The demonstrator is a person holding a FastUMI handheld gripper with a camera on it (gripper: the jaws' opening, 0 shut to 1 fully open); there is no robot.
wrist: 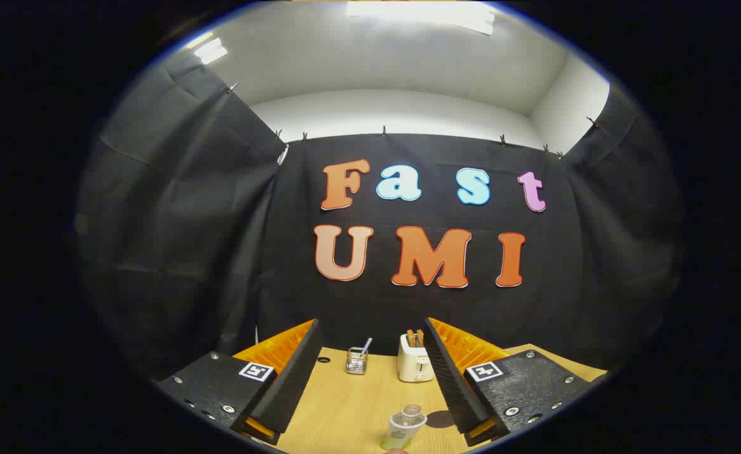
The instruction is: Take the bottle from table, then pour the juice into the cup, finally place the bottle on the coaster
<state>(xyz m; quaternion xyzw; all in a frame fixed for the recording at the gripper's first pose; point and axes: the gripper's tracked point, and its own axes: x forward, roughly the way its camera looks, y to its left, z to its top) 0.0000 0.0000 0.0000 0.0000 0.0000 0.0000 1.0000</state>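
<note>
Gripper view: the gripper (370, 384) is seen from behind its two fingers, which are spread wide apart with nothing held between them. Beneath them lies a pale wooden counter (345, 410).

Low between the fingers, nearer the right finger than the left, a small clear plastic bottle with a green label (403, 429) is seen. It lies close in, below the fingertips rather than ahead of them. Its cap end points up and slightly away from the camera, so it is judged to stand upright or nearly so, with its long axis running top to bottom across the open gap. Its base is cut off from sight, and whether either finger touches it cannot be told; a clear gap appears on the left side. A dark shadow is cast on the counter just to its right.

Well beyond the fingers, at the back of the counter, a small wire-mesh holder with a utensil standing in it (357, 360) is placed, and just to its right a cream-coloured toaster with bread in its slots (415, 362), partly hidden by the right finger.

The bottle is judged not yet grasped. For the coming move, the fingers need to be lowered and shifted slightly to the right so the bottle is centred before closing.
</note>
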